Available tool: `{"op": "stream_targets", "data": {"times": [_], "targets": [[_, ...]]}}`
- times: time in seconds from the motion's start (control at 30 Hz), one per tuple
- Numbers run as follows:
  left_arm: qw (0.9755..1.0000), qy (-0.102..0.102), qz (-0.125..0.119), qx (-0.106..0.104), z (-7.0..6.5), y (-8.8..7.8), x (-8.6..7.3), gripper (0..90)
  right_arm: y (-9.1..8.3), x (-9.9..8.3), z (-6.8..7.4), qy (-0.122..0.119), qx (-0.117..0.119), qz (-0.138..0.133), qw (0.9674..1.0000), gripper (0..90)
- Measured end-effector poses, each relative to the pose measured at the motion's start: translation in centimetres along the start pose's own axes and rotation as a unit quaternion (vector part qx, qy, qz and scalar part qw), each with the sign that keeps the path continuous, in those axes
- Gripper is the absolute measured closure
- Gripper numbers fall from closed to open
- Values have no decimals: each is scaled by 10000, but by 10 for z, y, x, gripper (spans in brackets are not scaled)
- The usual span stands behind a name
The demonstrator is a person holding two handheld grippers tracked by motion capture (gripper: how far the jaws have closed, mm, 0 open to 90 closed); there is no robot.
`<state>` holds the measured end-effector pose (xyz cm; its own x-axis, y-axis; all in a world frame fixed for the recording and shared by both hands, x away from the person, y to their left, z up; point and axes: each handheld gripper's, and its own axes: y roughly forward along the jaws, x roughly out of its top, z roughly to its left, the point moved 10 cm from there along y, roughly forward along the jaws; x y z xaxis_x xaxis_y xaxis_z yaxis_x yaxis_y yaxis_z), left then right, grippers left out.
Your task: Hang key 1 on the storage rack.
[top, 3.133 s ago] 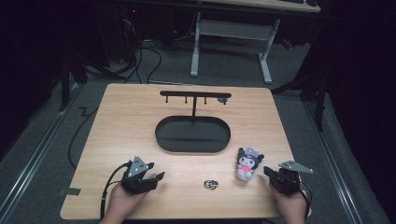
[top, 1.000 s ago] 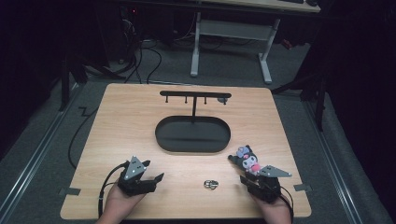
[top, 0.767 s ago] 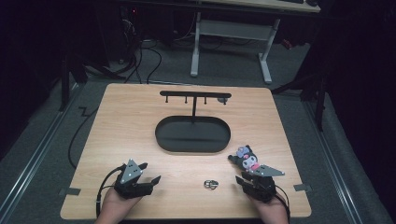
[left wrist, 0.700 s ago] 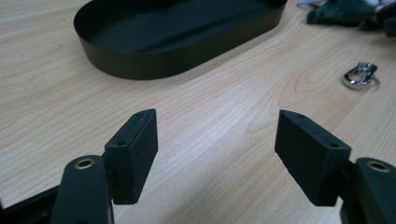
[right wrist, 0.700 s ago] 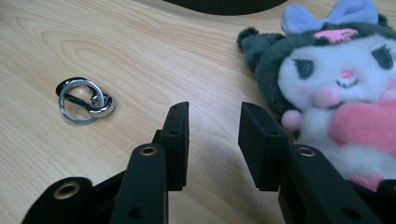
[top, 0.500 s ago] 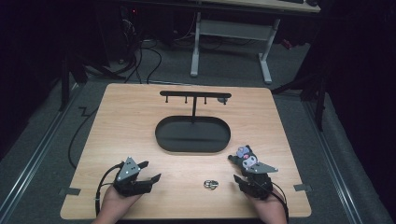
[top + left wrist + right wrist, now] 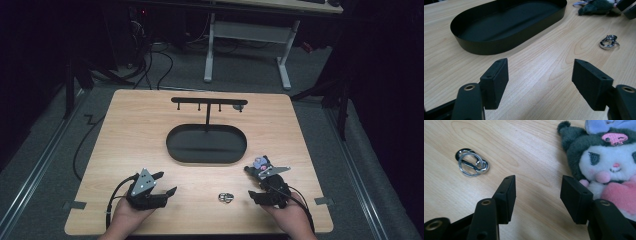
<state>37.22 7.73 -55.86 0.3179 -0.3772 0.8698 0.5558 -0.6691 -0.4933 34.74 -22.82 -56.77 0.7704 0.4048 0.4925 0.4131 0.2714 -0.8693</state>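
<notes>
Pale wood worktop (image 7: 130, 130) sits in a dim room, carrying few things. Nearest, the left gripper (image 7: 160, 185) rests low with fingers wide, holding nothing, probably waiting. Across the front edge, the right gripper (image 7: 257, 182) also has fingers spread and empty, angled beside the plush toy (image 7: 609, 167), likely lining up a grasp. Between both grippers lies a metal key ring with clasp (image 7: 471, 163). Beyond, the black oval tray (image 7: 506, 43) appears empty; behind it stands a hook rack (image 7: 209, 103), possibly bearing something small.
</notes>
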Motion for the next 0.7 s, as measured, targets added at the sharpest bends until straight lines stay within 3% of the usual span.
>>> {"op": "stream_targets", "data": {"times": [0.27, 0.4, 0.7], "targets": [[10000, -9, -31, -51, -2, -1, -1, 295, -7, 8, 8, -159, 149, 282, 9994, 412], [9999, -37, 97, -63, 0, -1, -4, 295, -8, 8, 9, -223, 193, 443, 9986, 382], [9998, -131, 108, -76, 3, -1, -5, 296, -24, 9, -2, -330, 139, 721, 9968, 363]]}}
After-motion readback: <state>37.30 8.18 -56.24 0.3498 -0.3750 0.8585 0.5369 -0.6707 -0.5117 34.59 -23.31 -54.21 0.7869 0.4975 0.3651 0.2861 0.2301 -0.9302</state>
